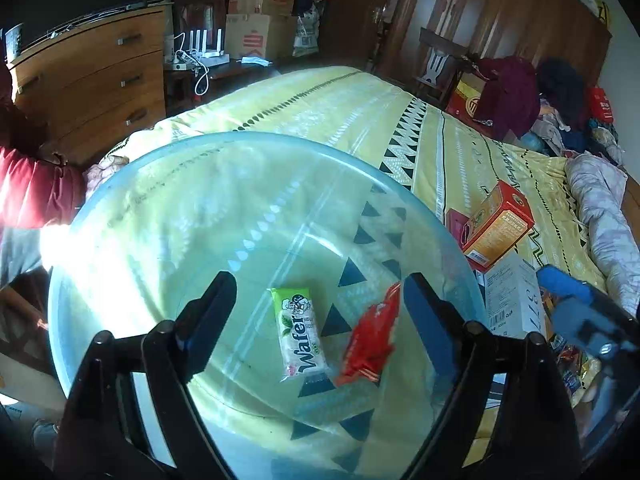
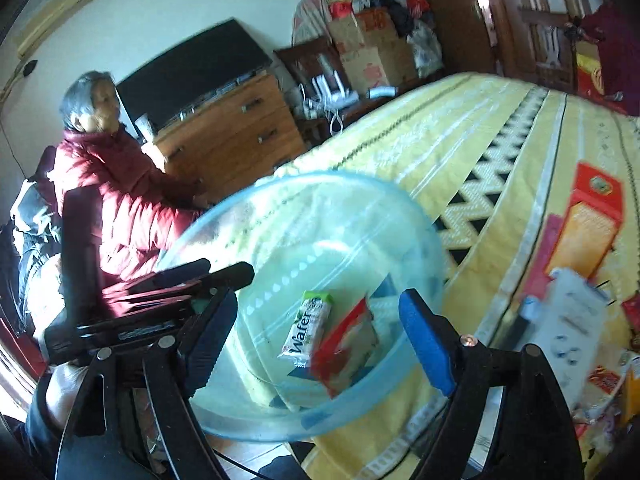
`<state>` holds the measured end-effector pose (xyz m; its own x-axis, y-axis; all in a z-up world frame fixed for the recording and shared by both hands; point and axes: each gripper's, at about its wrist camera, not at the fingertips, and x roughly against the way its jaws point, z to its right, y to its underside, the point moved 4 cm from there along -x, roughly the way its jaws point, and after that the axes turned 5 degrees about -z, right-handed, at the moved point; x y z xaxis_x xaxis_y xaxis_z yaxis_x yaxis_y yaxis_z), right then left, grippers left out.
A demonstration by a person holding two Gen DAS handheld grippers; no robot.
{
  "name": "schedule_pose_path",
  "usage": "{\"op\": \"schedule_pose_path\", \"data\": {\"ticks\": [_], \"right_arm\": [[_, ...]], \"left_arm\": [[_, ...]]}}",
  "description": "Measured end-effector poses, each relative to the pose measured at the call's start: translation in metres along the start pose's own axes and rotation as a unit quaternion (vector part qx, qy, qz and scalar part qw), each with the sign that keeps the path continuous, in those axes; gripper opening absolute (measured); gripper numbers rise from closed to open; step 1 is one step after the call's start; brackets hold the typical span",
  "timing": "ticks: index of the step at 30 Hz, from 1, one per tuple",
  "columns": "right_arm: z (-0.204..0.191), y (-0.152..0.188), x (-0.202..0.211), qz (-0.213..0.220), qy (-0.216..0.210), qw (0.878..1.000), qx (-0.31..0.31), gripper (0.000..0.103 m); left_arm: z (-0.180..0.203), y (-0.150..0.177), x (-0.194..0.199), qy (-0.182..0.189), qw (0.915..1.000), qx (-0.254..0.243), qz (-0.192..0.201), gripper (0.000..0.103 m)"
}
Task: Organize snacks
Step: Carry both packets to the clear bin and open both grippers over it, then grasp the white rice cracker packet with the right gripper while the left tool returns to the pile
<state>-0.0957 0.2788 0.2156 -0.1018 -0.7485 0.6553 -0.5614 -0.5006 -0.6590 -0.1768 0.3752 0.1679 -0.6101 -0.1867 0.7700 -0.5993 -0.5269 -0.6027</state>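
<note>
A clear blue-tinted plastic basin (image 1: 240, 138) (image 2: 320, 178) rests on the yellow patterned bedspread (image 1: 340, 104). Inside it lie a green "Wafer" pack (image 1: 300, 336) (image 2: 308, 330) and, just to its right, a red snack packet (image 1: 372, 336) (image 2: 344, 344). My left gripper (image 1: 318, 280) hangs open above the basin's floor, with both packs showing between its fingers and untouched. My right gripper (image 2: 320, 298) stands open over the near rim, holding nothing. One of its blue fingers (image 1: 568, 290) shows at the right edge of the left wrist view.
An orange-red box (image 1: 500, 224) (image 2: 592, 220) and a white box (image 1: 512, 300) lie on the bed right of the basin, with loose snack packets (image 1: 576, 368) nearer. A person in a red jacket (image 2: 120, 200) sits at the bed's left side. A wooden dresser (image 1: 92, 80) stands behind.
</note>
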Motion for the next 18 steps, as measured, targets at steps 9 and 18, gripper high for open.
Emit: {"op": "schedule_pose_path", "data": {"ticks": [9, 18], "right_arm": [[0.144, 0.038, 0.094, -0.077, 0.211, 0.972, 0.071, 0.098], [0.232, 0.077, 0.009, -0.313, 0.221, 0.912, 0.149, 0.098]], "left_arm": [[0.034, 0.002, 0.023, 0.062, 0.9971, -0.030, 0.031, 0.094], [0.074, 0.021, 0.026, 0.128, 0.9903, -0.052, 0.012, 0.096]]}}
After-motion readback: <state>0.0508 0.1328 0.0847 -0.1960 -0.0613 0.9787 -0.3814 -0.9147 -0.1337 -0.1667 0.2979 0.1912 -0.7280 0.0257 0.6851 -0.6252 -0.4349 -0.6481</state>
